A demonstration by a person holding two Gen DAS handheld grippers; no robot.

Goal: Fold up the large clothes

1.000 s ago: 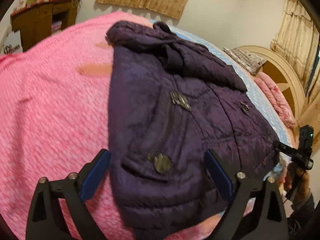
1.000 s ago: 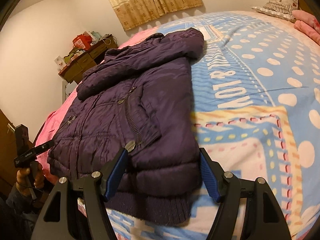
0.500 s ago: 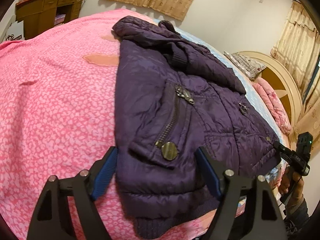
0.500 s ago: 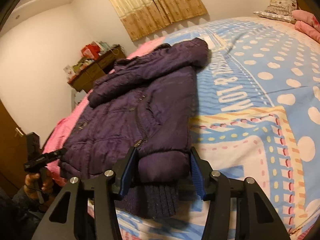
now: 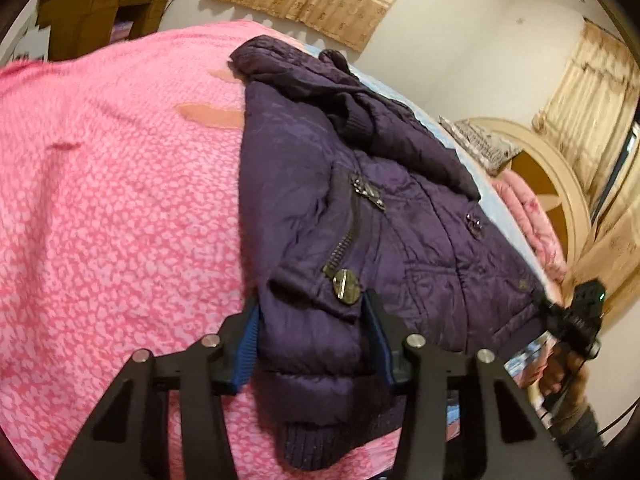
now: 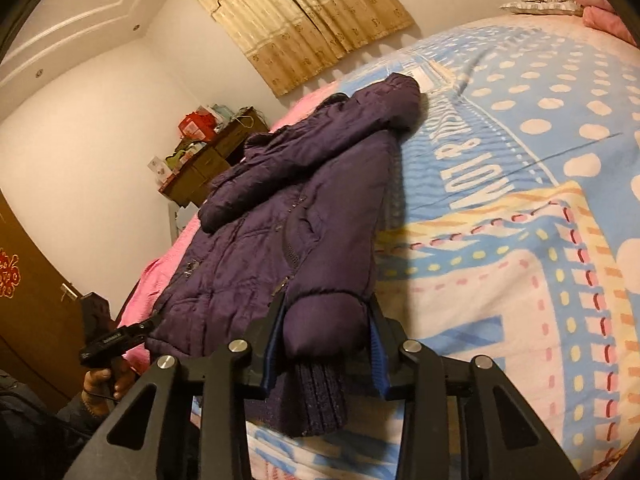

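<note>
Left wrist view shows the left gripper (image 5: 310, 334), jaws just closing, pinching the purple puffer jacket (image 5: 360, 216) at its hem corner on the pink blanket (image 5: 112, 208). The right gripper (image 6: 326, 344), likewise closing, clamps the opposite hem corner over the blue dotted bedsheet (image 6: 520, 200).

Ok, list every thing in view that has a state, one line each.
purple jacket: laid flat on the bed, sleeves folded across the front, both hem corners bunched.
front zipper: zipped shut.
left claw: has just been closing, pads pressing one hem corner.
right claw: has just been closing, pads pressing the other hem corner.
window curtain: drawn closed.
</note>
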